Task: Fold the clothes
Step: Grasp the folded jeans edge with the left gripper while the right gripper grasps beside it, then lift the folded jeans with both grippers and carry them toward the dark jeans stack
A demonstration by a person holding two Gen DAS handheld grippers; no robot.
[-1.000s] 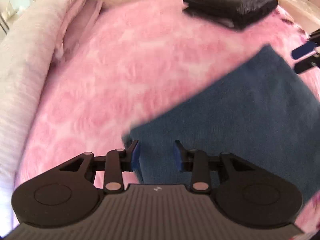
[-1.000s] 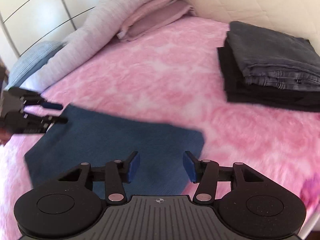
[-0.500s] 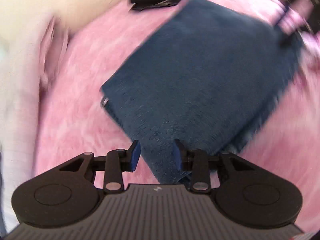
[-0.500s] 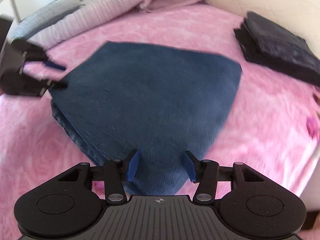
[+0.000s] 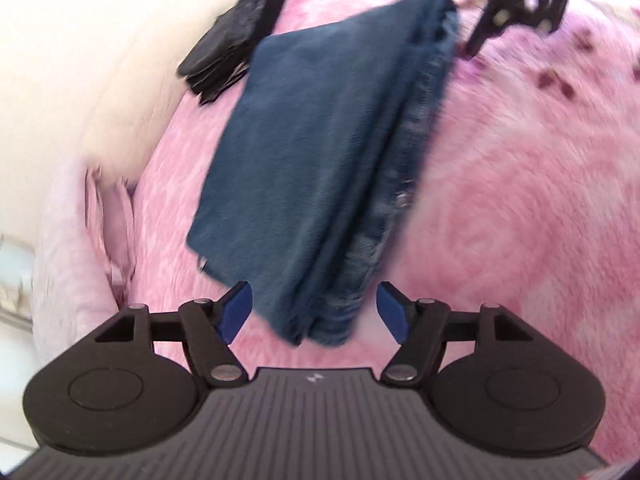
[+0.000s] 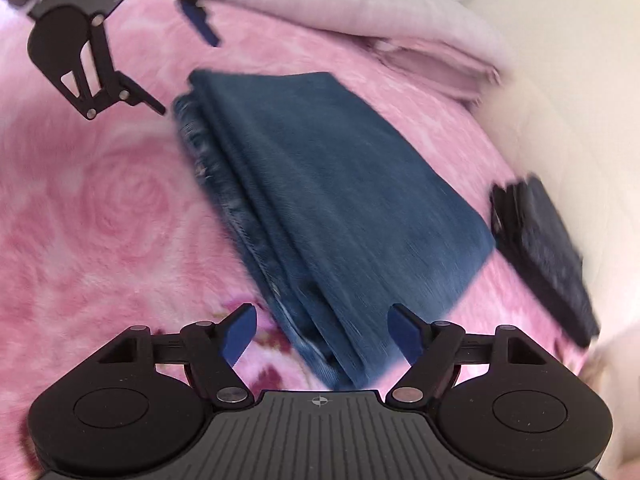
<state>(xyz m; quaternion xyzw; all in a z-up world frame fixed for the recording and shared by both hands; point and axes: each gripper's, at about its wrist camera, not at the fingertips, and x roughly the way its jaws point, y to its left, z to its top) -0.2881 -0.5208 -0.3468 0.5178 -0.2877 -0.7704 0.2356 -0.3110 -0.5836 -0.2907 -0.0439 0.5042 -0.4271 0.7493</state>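
Observation:
A pair of blue jeans (image 5: pixel 320 160) lies folded into a long packet on the pink bedspread (image 5: pixel 520 200). My left gripper (image 5: pixel 315 304) sits at its near end. The jaws are opening, and the cloth lies between the blue pads without touching them. At the opposite end of the jeans (image 6: pixel 340 184), my right gripper (image 6: pixel 322 320) is also opening, with that end loose between its pads. Each gripper shows in the other's view: the right gripper (image 5: pixel 432 12) at the top, the left gripper (image 6: pixel 180 68) at the top left, both spread.
A stack of dark folded clothes (image 6: pixel 548 256) lies beside the jeans by the cream padded headboard (image 6: pixel 560 80); the same dark stack (image 5: pixel 236 32) shows at upper left. A pale folded blanket (image 6: pixel 400 28) runs along the far edge of the bed.
Both grippers had jeans cloth between narrower jaws; the jaws have spread and the cloth is free. Both hands swung round and rolled, so the folded jeans now run lengthwise between them.

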